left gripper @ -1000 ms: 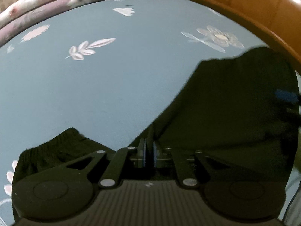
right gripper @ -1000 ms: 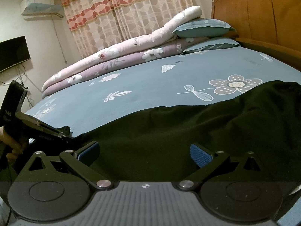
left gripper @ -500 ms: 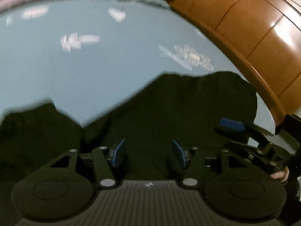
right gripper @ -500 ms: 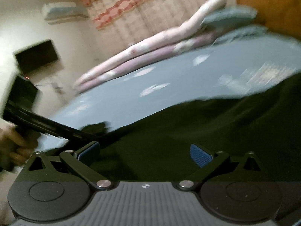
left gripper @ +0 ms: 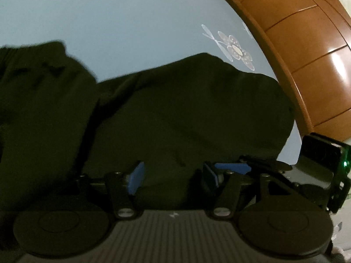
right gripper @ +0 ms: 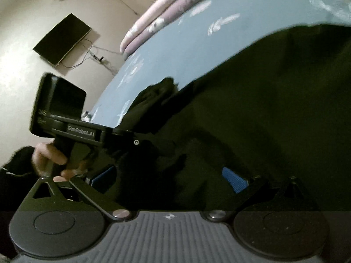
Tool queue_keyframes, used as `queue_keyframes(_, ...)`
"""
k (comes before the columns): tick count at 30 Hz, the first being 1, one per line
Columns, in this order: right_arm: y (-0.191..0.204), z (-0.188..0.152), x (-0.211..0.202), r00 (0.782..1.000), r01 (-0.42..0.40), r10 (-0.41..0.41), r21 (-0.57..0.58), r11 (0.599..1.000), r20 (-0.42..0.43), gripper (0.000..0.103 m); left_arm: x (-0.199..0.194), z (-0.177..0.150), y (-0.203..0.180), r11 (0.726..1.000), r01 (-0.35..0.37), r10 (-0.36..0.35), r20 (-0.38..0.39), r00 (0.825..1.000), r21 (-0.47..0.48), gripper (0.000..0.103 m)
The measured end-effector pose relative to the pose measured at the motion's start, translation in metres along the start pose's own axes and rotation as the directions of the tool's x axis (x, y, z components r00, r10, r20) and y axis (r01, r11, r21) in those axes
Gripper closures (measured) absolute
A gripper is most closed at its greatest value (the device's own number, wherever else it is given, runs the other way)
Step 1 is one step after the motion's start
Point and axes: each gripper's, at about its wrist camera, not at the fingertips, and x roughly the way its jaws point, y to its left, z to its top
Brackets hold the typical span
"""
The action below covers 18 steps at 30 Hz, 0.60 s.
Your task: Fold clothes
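Left gripper (left gripper: 173, 176) hangs over the dark garment (left gripper: 175, 114), its jaws apart after just opening, cloth under them but not pinched. Right gripper (right gripper: 170, 178) sits close beside it, jaws wide apart over the same cloth, gripping nothing. A hand (right gripper: 47, 156) holds the left tool's handle. The garment lies spread on the blue floral sheet (left gripper: 109, 22), near the wooden headboard (left gripper: 307, 50). Rolled quilts (right gripper: 158, 17) lie further off.

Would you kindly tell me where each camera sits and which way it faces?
Left wrist: on the left gripper, looking down at the dark garment on the blue bedsheet; right gripper alongside.
Right wrist: on the right gripper, facing across the bed to the wall; a hand holds the left gripper.
Shared: garment, bedsheet.
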Motion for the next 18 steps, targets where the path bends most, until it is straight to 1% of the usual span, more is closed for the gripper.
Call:
queue_keyframes(2, 0.003, -0.006, -0.005, 0.999, -0.024, 0.024, 0.009, 1.0, -0.045, 0.0, -0.007, -0.007, -0.001, 1.0, 0.008, -0.007, -0.013, 1.0, 0.012, 0.042)
queue_keyframes(3, 0.006, -0.011, -0.007, 0.997, -0.023, 0.023, 0.008, 1.0, -0.067, 0.0, -0.011, -0.012, -0.002, 1.0, 0.014, -0.014, -0.022, 1.0, 0.015, 0.042)
queue_keyframes(6, 0.013, -0.026, -0.009, 0.99, 0.001, -0.005, -0.023, 1.0, -0.142, 0.0, -0.02, -0.023, -0.005, 1.0, 0.011, -0.009, -0.047, 0.999, 0.029, 0.039)
queue_keyframes(8, 0.022, -0.032, -0.013, 0.985, 0.035, -0.046, -0.072, 0.997, -0.163, 0.0, -0.027, -0.029, -0.01, 0.999, 0.0, 0.003, -0.052, 0.999, 0.054, 0.039)
queue_keyframes(9, 0.028, -0.032, -0.015, 0.984, 0.055, -0.07, -0.098, 0.994, -0.161, 0.0, -0.031, -0.032, -0.013, 0.998, -0.005, 0.009, -0.053, 0.999, 0.068, 0.038)
queue_keyframes(10, 0.034, -0.032, -0.017, 0.983, 0.076, -0.095, -0.123, 0.989, -0.154, 0.0, -0.037, -0.033, -0.016, 0.996, -0.009, 0.013, -0.039, 0.999, 0.093, 0.038)
queue_keyframes(12, 0.042, -0.028, -0.019, 0.987, 0.096, -0.116, -0.166, 0.981, -0.115, 0.0, -0.044, -0.03, -0.017, 0.995, -0.007, 0.006, 0.011, 1.0, 0.105, 0.036)
queue_keyframes(13, 0.045, -0.026, -0.02, 0.988, 0.104, -0.123, -0.187, 0.977, -0.094, 0.0, -0.045, -0.025, -0.016, 0.995, 0.005, -0.008, 0.033, 0.999, 0.095, 0.035)
queue_keyframes(16, 0.048, -0.02, -0.007, 0.994, 0.077, -0.09, -0.194, 0.978, -0.059, 0.0, -0.043, -0.012, -0.009, 0.997, 0.037, -0.042, 0.085, 0.996, 0.064, 0.035)
queue_keyframes(18, 0.045, -0.018, 0.006, 0.996, 0.069, -0.079, -0.171, 0.983, -0.051, 0.0, -0.036, -0.006, -0.003, 0.999, 0.037, -0.041, 0.095, 0.995, 0.038, 0.035)
